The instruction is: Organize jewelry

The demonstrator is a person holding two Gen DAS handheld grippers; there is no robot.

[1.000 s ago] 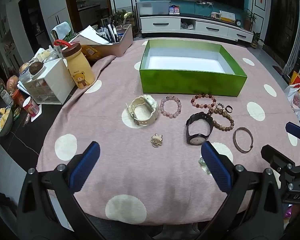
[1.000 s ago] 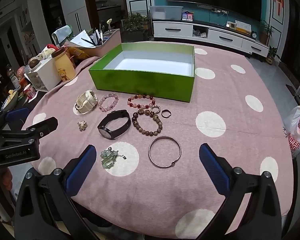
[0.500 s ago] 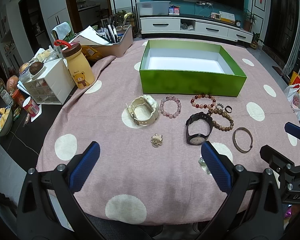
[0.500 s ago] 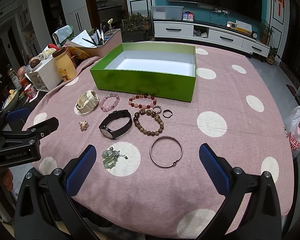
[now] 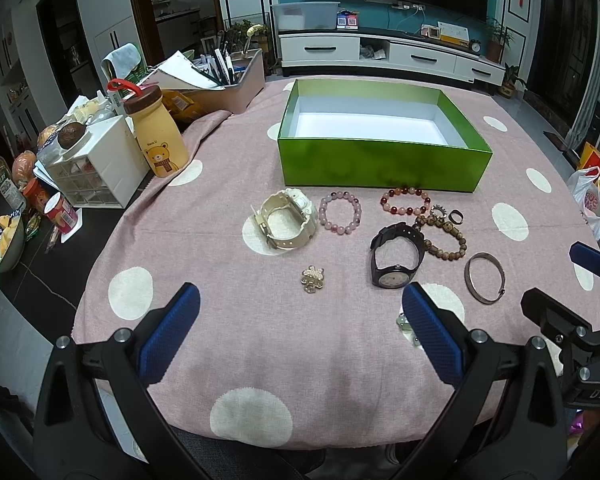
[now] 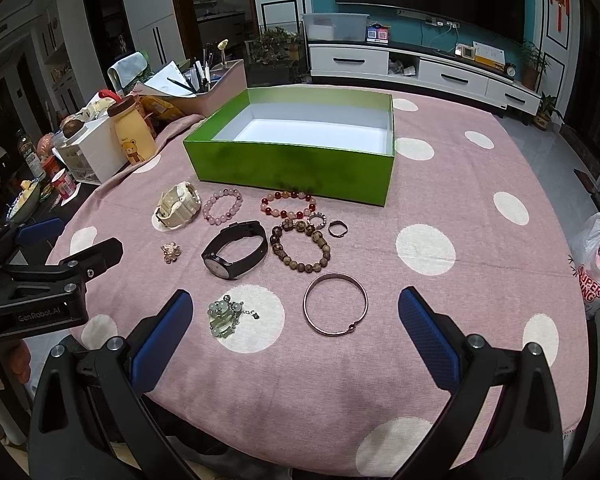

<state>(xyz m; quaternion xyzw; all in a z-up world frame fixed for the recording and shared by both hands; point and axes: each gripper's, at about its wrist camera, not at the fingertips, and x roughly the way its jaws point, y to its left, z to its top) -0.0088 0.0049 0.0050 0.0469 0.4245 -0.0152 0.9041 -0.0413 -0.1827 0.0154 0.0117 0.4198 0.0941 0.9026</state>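
An empty green box (image 5: 384, 164) (image 6: 292, 160) stands on the pink dotted tablecloth. In front of it lie a cream watch (image 5: 286, 218) (image 6: 178, 204), a pink bead bracelet (image 5: 340, 213), a red bead bracelet (image 5: 406, 201), a black watch (image 5: 396, 256) (image 6: 236, 250), a brown bead bracelet (image 6: 300, 246), two small rings (image 6: 326, 225), a silver bangle (image 6: 335, 309), a gold brooch (image 5: 313, 279) and a green jade piece (image 6: 224, 316). My left gripper (image 5: 300, 336) and right gripper (image 6: 296, 340) are both open and empty near the table's front edge.
At the left stand a yellow bear bottle (image 5: 158, 136), a white drawer unit (image 5: 96, 168), a pink bin of pens (image 5: 228, 84) and a bowl (image 5: 6, 240). A plastic bag (image 6: 598, 260) hangs beyond the right edge.
Both grippers have barely shifted; the right wrist view has drifted very slightly. No item has moved.
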